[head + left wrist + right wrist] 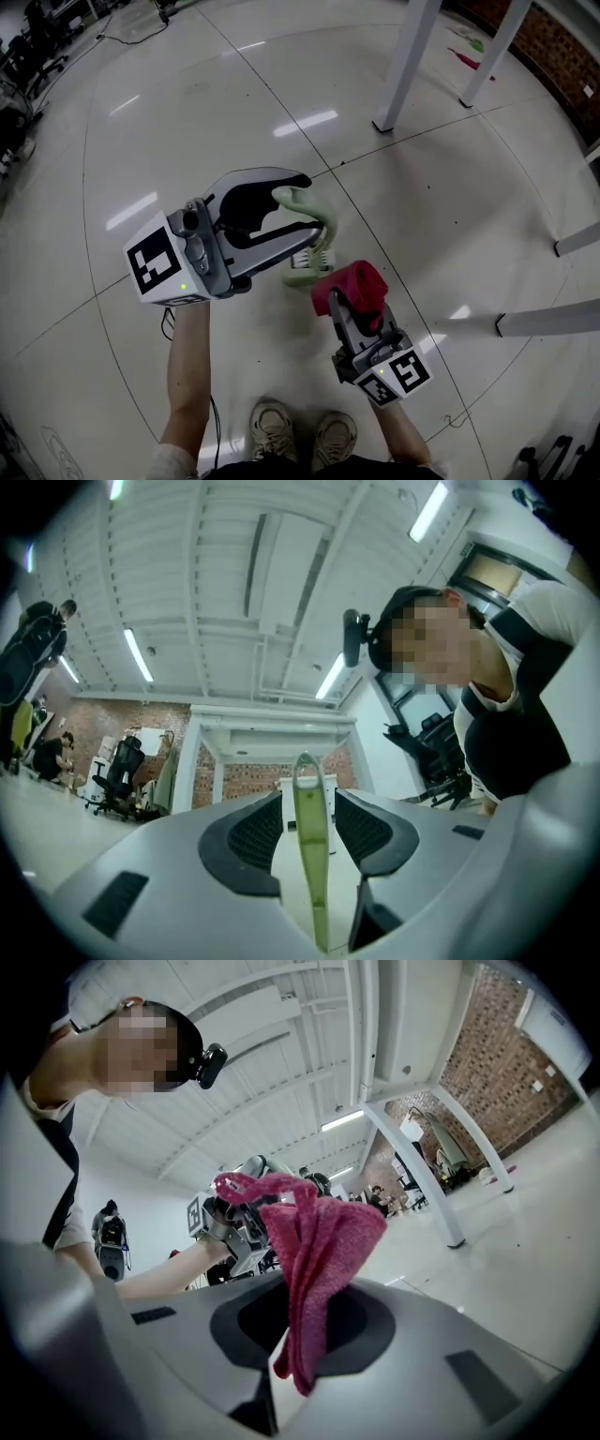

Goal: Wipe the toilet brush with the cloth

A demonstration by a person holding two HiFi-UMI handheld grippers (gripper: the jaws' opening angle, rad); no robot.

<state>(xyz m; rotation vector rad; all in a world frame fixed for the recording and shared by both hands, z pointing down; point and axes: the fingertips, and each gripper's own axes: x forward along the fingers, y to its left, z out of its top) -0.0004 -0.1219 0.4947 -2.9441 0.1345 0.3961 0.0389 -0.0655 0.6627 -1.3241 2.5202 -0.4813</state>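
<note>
A pale green toilet brush [317,217] hangs above the floor in the middle of the head view, with its whitish head [306,270] pointing down. My left gripper [302,214] is shut on its curved handle. In the left gripper view the thin green handle [310,855] stands edge-on between the two dark pads. Just right of the brush head, my right gripper [354,305] is shut on a bunched red cloth [352,284]. The right gripper view shows the cloth [314,1260] sticking up out of the jaws, with the left gripper and its marker cube behind it.
White table legs [405,66] stand on the glossy tiled floor at the upper right, and more white bars [548,321] lie at the right edge. The person's shoes [300,431] are at the bottom. A thin cable [167,323] hangs under the left arm.
</note>
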